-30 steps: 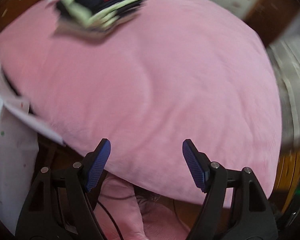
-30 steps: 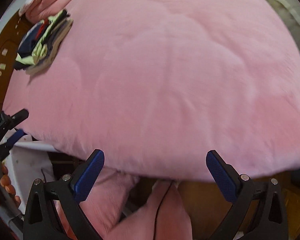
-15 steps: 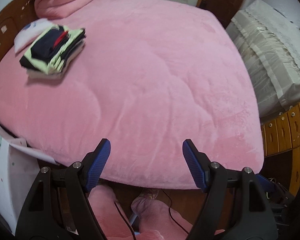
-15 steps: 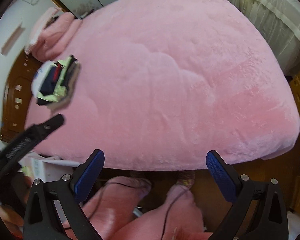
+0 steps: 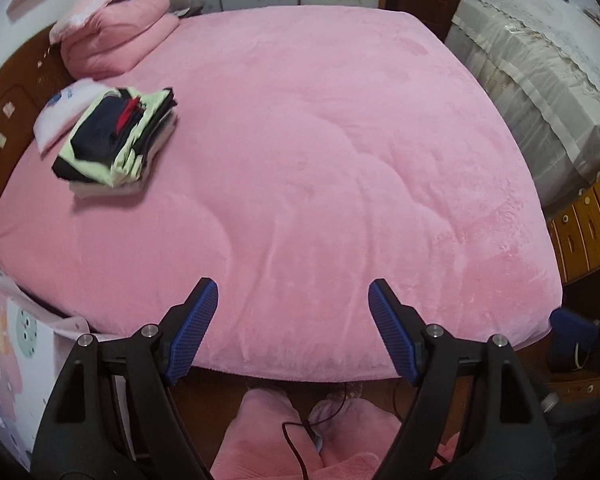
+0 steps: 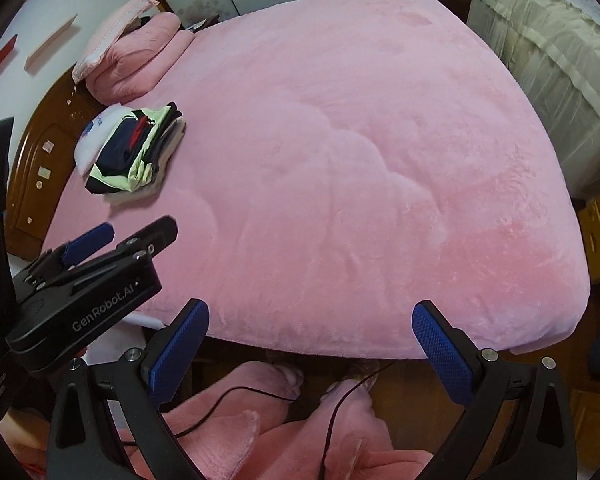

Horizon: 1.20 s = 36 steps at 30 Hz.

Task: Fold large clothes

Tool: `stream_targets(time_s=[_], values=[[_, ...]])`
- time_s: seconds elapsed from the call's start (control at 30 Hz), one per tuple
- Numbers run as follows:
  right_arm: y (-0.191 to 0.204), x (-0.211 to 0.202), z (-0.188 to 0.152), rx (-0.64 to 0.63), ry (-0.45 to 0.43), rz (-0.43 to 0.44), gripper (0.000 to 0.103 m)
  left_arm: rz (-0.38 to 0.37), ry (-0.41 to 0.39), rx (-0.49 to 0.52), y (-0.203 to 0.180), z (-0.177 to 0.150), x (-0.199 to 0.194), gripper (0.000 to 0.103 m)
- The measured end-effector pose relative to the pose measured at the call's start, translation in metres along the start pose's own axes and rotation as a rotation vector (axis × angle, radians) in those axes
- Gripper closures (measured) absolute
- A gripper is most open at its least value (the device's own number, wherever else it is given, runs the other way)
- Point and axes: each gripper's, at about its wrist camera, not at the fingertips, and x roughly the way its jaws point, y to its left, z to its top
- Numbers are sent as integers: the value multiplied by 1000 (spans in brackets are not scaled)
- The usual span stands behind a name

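Observation:
A stack of folded clothes, dark blue, pale green and white, lies at the far left of a bed covered by a pink plush blanket. My left gripper hangs high over the bed's near edge, far from the stack. Its jaws are opening and nothing is between them. My right gripper is open and empty above the same edge. The left gripper also shows from the side at the left of the right wrist view.
A folded pink quilt sits at the bed's far left corner by a wooden headboard. A cloth-covered piece of furniture and wooden drawers stand on the right. A person's pink-clad legs and a black cable are below.
Both grippers rose well above the bed, so the whole blanket and the room's walls came into view. The left gripper rolled level and now shows larger in the right wrist view.

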Motion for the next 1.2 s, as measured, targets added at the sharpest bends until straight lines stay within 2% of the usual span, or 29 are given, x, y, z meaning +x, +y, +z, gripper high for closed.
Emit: stream_targets(time_s=[0.07, 0.17, 0.27, 0.33, 0.4, 0.53, 0.73, 0.87, 1.2], values=[[6, -1, 4, 16, -25, -6, 0, 2, 7, -7, 13, -3, 5, 27], [18, 9, 8, 11, -17, -28, 0, -9, 17, -44, 35, -3, 14, 28], [28, 21, 12, -2, -35, -58, 0, 45, -22, -14, 49, -6, 19, 28], [35, 29, 14, -13, -46, -86, 0, 31, 5, 11, 53, -8, 27, 27], [38, 38, 15, 6, -21, -64, 0, 11, 39, 17, 56, -7, 35, 27], [42, 42, 21, 14, -44, -52, 0, -9, 71, -4, 68, -1, 47, 27], [47, 57, 26, 25, -15, -51, 0, -53, 94, -5, 77, 8, 56, 15], [45, 55, 28, 27, -29, -54, 0, -68, 86, 3, 74, 12, 58, 1], [45, 57, 30, 33, -46, -62, 0, -76, 71, 13, 63, 13, 55, 1]])
